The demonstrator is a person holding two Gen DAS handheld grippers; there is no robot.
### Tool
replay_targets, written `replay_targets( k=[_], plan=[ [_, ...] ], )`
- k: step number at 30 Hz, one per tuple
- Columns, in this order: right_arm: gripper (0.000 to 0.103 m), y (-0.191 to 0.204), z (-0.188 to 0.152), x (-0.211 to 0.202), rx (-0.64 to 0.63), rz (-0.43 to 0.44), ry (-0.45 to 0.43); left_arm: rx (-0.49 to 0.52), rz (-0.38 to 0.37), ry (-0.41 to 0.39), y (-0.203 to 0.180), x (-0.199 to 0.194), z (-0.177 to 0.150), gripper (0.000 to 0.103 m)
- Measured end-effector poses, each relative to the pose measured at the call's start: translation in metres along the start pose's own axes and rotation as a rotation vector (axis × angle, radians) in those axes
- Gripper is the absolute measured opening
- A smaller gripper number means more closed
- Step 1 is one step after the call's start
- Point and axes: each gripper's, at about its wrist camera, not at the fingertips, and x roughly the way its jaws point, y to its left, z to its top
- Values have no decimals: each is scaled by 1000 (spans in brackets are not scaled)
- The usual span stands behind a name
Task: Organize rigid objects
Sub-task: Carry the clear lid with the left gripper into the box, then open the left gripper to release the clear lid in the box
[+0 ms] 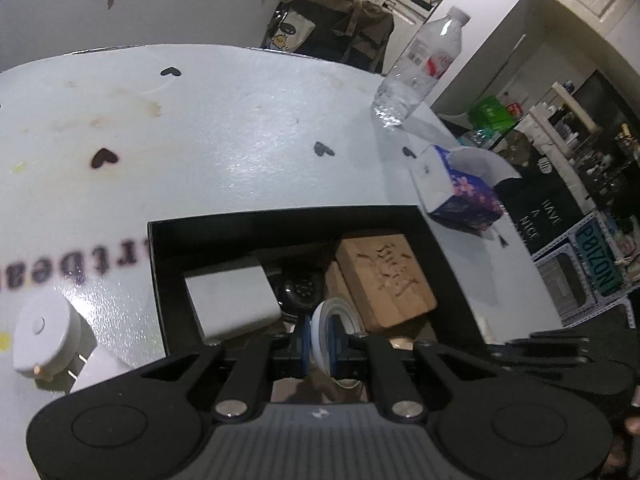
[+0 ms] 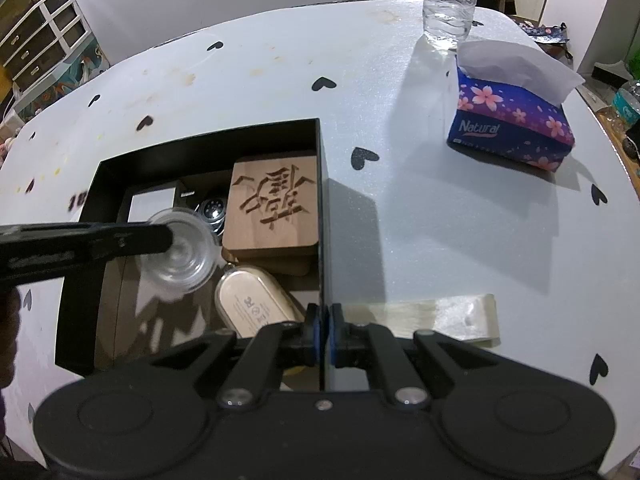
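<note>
A black open box (image 2: 322, 184) sits on the white heart-print table. It holds a carved wooden block (image 2: 272, 208), a white flat box (image 2: 152, 204), a dark round metal piece (image 2: 212, 210) and a beige oval case (image 2: 252, 304). My left gripper (image 1: 319, 346) is shut on a clear round lid (image 1: 320, 340), held over the box; from the right wrist view it shows as a clear disc (image 2: 178, 254). My right gripper (image 2: 324, 334) is shut on the box's right wall (image 2: 325, 264). The box (image 1: 440, 256) and the wooden block (image 1: 384, 280) also show in the left wrist view.
A water bottle (image 2: 450, 4) stands at the table's far edge, a blue tissue box (image 2: 512, 120) right of the black box. A strip of clear tape (image 2: 440, 314) lies by my right gripper. A white round plug-in device (image 1: 44, 336) lies left of the box.
</note>
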Motion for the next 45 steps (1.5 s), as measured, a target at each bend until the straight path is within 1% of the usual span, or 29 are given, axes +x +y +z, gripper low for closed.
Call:
replay_targets(
  k=[2, 4, 7, 11, 16, 23, 24, 25, 26, 33, 35, 37, 38, 40, 44, 45],
  plan=[
    [5, -1, 0, 0, 1, 3, 1, -9, 2, 8, 3, 5, 1, 10],
    [5, -1, 0, 0, 2, 4, 1, -23, -19, 6, 5, 7, 2, 10],
    [5, -2, 0, 0, 4, 7, 1, -36, -30, 4, 9, 8, 4, 11],
    [5, -1, 1, 0, 3, 6, 2, -35, -21, 3, 9, 7, 3, 14],
    [5, -1, 1, 0, 4, 7, 2, 0, -18, 1, 1, 5, 2, 30],
    [5, -1, 1, 0, 2, 6, 2, 20, -2, -13, -5, -5, -1, 37],
    [5, -1, 1, 0, 2, 6, 3, 25, 2, -13, -6, -7, -1, 39],
    [5, -1, 1, 0, 2, 6, 2, 30, 14, -13, -7, -9, -1, 44],
    [5, -1, 1, 0, 2, 6, 2, 36, 26, -14, -8, -12, -2, 47],
    [5, -1, 0, 0, -2, 8, 1, 57, 34, -27, -9, -37, -9, 50],
    [5, -1, 0, 0, -3, 7, 1, 67, 36, -33, -12, -46, -12, 54],
    [5, -2, 0, 0, -4, 8, 1, 81, 36, -36, -15, -54, -15, 65],
    [5, -1, 0, 0, -5, 8, 1, 92, 38, -36, -17, -59, -17, 68],
    [5, -1, 0, 0, -6, 7, 2, 112, 40, -40, -21, -67, -20, 77],
    [5, 0, 0, 0, -9, 5, 2, 147, 45, -52, -28, -81, -28, 87],
    [5, 0, 0, 0, -9, 5, 2, 153, 51, -57, -30, -83, -30, 91]
  ],
)
